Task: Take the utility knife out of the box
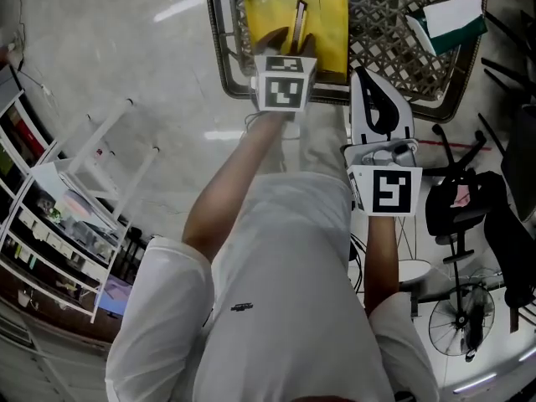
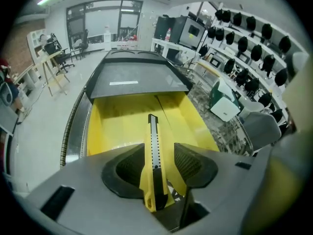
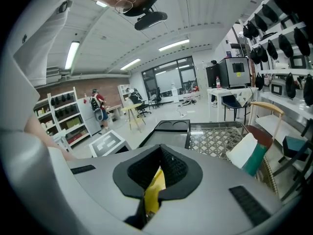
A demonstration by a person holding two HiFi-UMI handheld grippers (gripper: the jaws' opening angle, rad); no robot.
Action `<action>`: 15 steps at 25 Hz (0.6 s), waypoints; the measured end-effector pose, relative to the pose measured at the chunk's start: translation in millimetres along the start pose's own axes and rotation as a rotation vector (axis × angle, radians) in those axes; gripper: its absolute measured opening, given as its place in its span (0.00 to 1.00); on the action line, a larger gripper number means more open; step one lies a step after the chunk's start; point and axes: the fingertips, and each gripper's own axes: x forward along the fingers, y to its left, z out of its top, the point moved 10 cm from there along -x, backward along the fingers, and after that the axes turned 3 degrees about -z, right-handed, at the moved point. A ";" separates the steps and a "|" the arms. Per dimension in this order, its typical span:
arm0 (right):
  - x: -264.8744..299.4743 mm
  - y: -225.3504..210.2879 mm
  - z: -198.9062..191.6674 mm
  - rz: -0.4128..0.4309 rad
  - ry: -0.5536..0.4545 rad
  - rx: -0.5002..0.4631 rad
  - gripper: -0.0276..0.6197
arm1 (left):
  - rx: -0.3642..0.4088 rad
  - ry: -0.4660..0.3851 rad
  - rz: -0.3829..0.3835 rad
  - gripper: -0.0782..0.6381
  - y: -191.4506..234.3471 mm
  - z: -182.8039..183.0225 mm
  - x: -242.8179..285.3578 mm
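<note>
A yellow box stands open on a woven-top table, and a yellow and black utility knife lies lengthwise in it. My left gripper points steeply down into the box. In the left gripper view the knife lies between the open jaws of that gripper, with a gap on each side, on the box floor. My right gripper hangs just right of the box, its black jaws drawn to a point. In the right gripper view its tips meet, and yellow shows behind them.
The box's dark lid stands open at the far end. A white and green packet lies on the table's woven top. A white rack stands at left; an office chair and a fan at right.
</note>
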 end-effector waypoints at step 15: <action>-0.9 1.6 9.7 0.019 -0.022 0.012 0.04 | 0.025 0.111 0.082 0.27 4.5 -1.3 14.8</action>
